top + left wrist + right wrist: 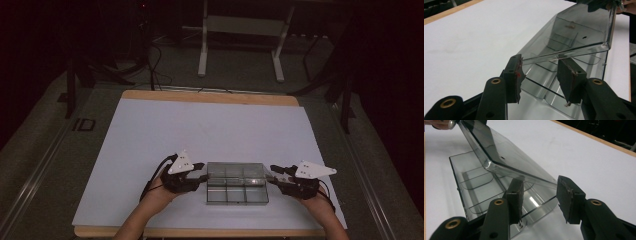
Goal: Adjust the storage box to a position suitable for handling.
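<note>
We saw clear compartment box (237, 183) at lower centre of table (150, 135), long axis left-right. Left gripper (201, 171) and right gripper (273, 174) flanked its ends, equally near. Both jaw pairs apart around half-raised lid (576, 32) edge, not pressing.

High view overhead, facing forward; both gripper views close, from opposite ends, sharing clear box (236, 183).

No text, label, brand, number or sign is readable anywhere.
</note>
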`<action>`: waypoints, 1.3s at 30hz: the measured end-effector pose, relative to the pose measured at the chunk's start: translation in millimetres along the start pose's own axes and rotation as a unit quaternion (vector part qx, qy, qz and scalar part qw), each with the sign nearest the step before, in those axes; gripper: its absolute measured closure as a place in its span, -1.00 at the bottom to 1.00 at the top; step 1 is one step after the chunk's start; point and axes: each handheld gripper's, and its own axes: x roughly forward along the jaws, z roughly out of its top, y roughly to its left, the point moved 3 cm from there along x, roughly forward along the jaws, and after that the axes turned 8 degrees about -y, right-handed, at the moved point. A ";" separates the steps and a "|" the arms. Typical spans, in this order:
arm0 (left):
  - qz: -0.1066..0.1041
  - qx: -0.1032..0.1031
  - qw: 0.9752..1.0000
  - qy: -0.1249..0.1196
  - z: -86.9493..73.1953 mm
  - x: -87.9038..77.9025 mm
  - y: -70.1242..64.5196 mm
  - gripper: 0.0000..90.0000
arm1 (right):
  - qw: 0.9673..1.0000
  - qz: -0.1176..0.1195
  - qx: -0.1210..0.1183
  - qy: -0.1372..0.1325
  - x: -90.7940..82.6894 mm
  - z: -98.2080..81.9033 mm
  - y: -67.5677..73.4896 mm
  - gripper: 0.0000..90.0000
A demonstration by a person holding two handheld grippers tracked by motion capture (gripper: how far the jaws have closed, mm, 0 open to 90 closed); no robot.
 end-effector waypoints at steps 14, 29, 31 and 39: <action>0.016 0.017 1.000 -0.016 13.7 5.8 2.3 0.40 | 1.000 -0.004 -0.011 -0.011 5.5 12.6 -3.7 0.51; 0.051 0.004 0.998 -0.031 16.3 16.7 6.7 0.67 | 0.999 -0.042 -0.009 -0.033 12.4 16.5 -8.9 0.70; 0.057 0.007 0.998 -0.034 16.7 17.9 7.1 0.68 | 0.998 -0.048 -0.006 -0.034 14.3 16.4 -9.5 0.70; 0.073 -0.011 0.996 -0.044 14.5 20.2 11.5 0.78 | 0.997 -0.068 0.002 -0.039 21.2 15.0 -13.2 0.73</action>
